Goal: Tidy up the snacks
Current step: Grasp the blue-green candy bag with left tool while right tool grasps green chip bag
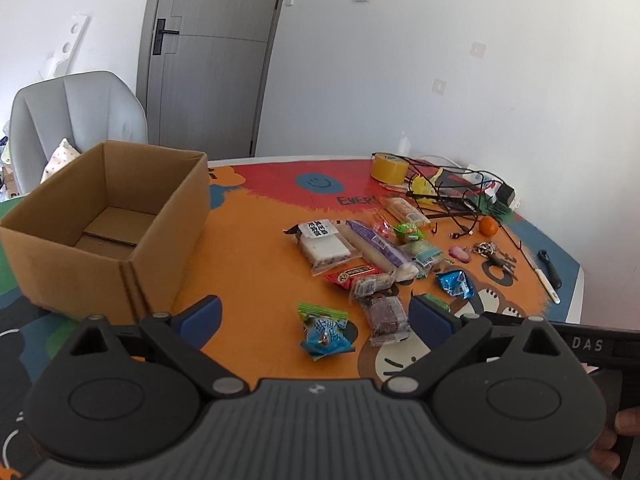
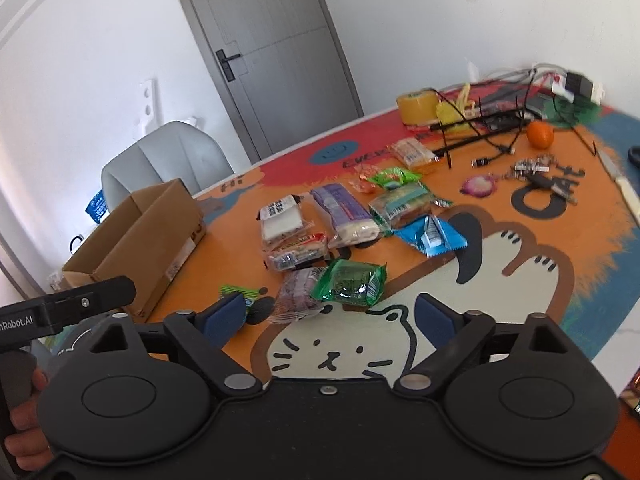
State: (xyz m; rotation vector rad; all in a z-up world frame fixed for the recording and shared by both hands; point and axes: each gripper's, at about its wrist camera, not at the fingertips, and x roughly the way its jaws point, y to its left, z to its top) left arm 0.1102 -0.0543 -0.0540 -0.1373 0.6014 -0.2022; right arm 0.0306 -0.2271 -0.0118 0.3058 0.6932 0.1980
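Snacks are being displayed in a loose cluster on the cartoon-printed table mat [image 1: 248, 240], to the right of the cardboard box. Nearest the left gripper [image 1: 316, 314], whose blue-padded fingers are being held wide apart with nothing between them, one blue-and-green packet [image 1: 325, 330] and one dark purple bar in clear wrap [image 1: 386, 314] are being shown. In the right wrist view, one shiny green packet [image 2: 350, 282] is being seen just ahead of the right gripper [image 2: 330, 316], which is likewise being held spread and empty. Farther on, one red packet [image 1: 352, 275], one white cake in clear wrap [image 1: 324, 246], one long purple-labelled roll [image 1: 374, 246], one crumpled blue wrapper [image 1: 456, 284] and one small bright green packet [image 1: 408, 232] are being recorded, several of them touching or overlapping. One pale cracker pack [image 1: 406, 210] is being noted behind these. One open cardboard box [image 1: 108, 224] is being shown upright with nothing visible inside it. At the far edge, one yellow tape roll [image 1: 389, 168], one orange fruit [image 1: 488, 226] and a tangle of black cables [image 1: 452, 196] are being listed.
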